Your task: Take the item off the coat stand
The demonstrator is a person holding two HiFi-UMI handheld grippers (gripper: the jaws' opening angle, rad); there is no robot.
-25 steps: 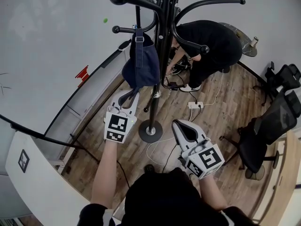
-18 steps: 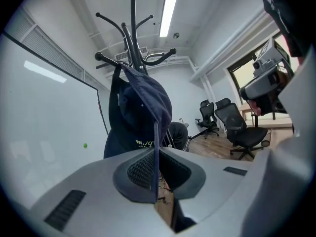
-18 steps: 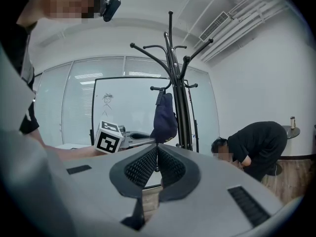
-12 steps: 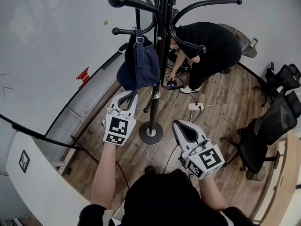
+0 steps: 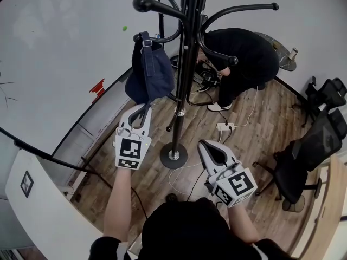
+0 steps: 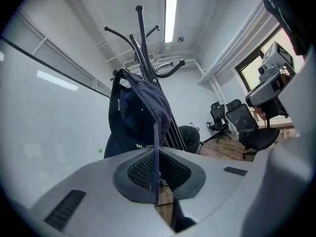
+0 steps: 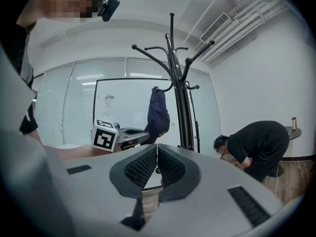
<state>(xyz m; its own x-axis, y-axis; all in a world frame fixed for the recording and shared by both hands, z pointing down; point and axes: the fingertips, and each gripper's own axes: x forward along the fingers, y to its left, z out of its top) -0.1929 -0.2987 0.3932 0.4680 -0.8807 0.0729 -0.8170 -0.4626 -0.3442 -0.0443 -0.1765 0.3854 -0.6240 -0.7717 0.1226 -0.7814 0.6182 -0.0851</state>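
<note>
A navy cap (image 5: 145, 72) hangs by its back strap at the ball tip of a low hook on the black coat stand (image 5: 185, 64). My left gripper (image 5: 142, 110) reaches up from below, shut on the cap's brim. In the left gripper view the thin brim edge (image 6: 156, 147) is pinched between the pads, and the cap's crown (image 6: 133, 112) rises above them. My right gripper (image 5: 206, 145) hovers lower, right of the stand's round base (image 5: 173, 156), shut with nothing in it. The right gripper view shows the cap (image 7: 158, 115) and the stand (image 7: 180, 98) ahead.
A person in black (image 5: 244, 56) crouches behind the stand. A power strip (image 5: 225, 125) and cables lie on the wood floor. Black office chairs (image 5: 317, 140) stand at the right. A glass wall (image 5: 59, 53) curves along the left, with a white surface (image 5: 38, 210) below it.
My left gripper has moved left and slightly up with the brim. The cap's strap has slid outward along the hook to its ball tip. The right gripper has stayed put.
</note>
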